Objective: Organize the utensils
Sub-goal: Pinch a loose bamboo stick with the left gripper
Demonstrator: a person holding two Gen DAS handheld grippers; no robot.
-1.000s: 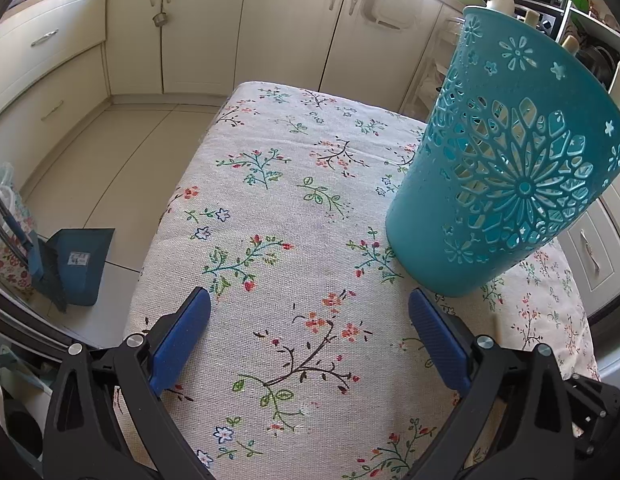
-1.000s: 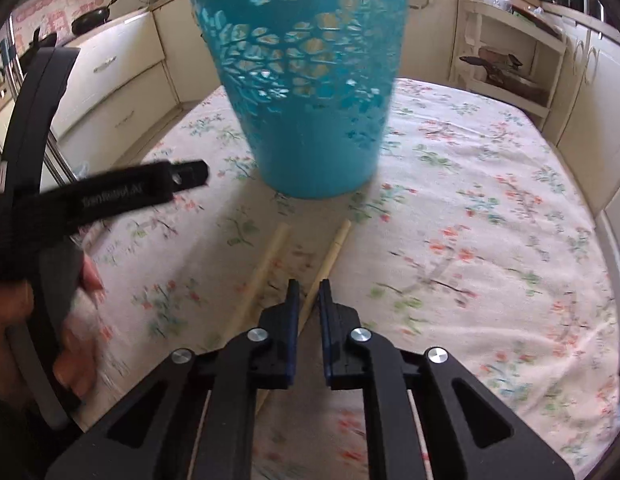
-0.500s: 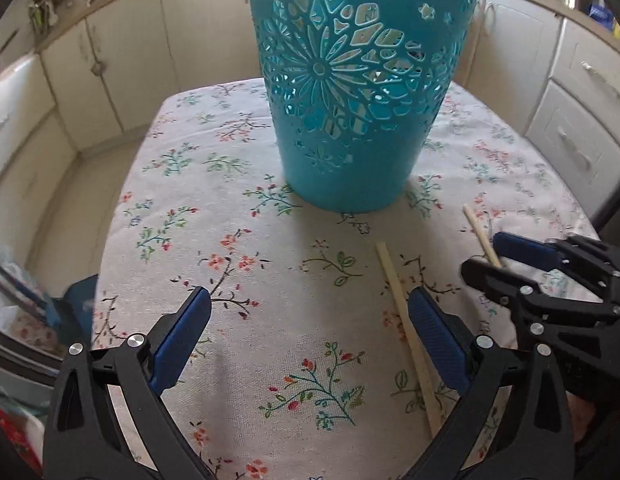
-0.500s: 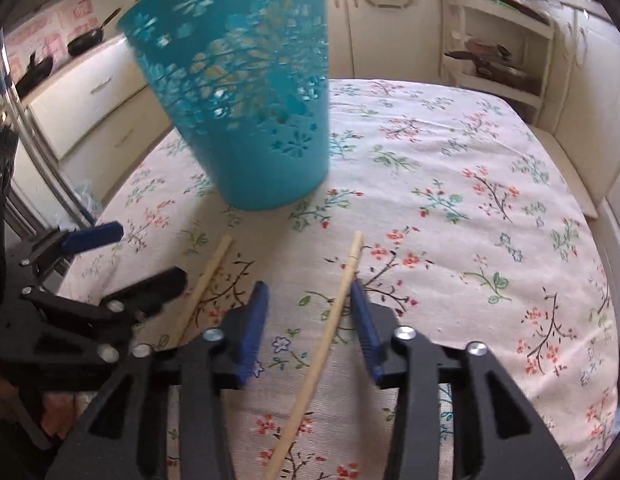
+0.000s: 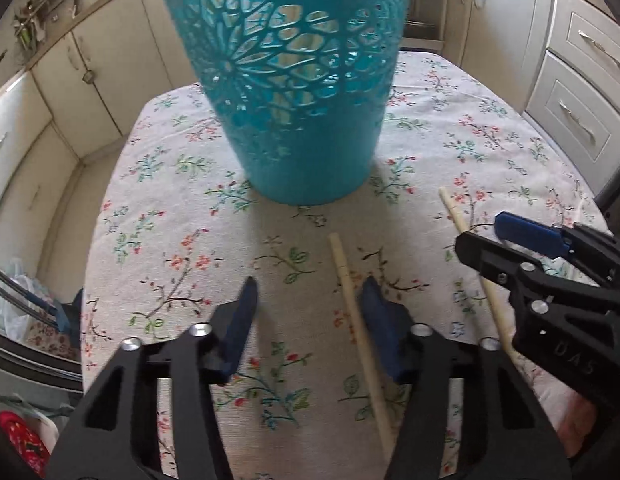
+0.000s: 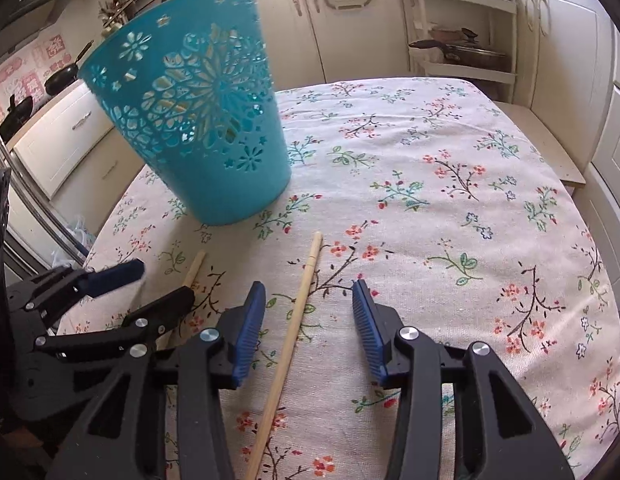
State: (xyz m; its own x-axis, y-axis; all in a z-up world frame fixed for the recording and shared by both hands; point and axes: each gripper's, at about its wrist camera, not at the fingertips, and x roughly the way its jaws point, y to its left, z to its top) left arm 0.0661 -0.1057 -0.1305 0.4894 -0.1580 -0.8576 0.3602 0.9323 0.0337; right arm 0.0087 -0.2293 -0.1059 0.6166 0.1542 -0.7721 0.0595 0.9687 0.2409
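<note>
So I've got both grippers down low over the table right now, each lined up on its own chopstick. My right gripper [image 6: 309,294] is spread fairly wide with the right chopstick [image 6: 287,344] lying on the cloth between the blue pads [image 6: 245,336], a bit closer to the left-hand pad, nothing pinched yet. My left gripper [image 5: 307,292] is open to a middling gap, and the left chopstick [image 5: 360,332] sits just inside its right-hand pad, almost touching it, so that one's off-centre.

Step-wise I'd call this the pre-grasp: nothing's in the teal basket [image 6: 197,120] as far as I can see through the cutouts, both sticks flat on the floral tablecloth [image 6: 450,200]. Next move, I reckon, is shifting the left gripper a touch to the right so the stick is centred, then closing both and lifting.

Orientation: both chopsticks lie roughly side by side, long axes running away from me toward the basket, far ends stopping short of its base. The right one leans slightly rightward at its far tip in the right wrist view. They'll need tipping upright to drop into the basket, which stands upright just beyond them
</note>
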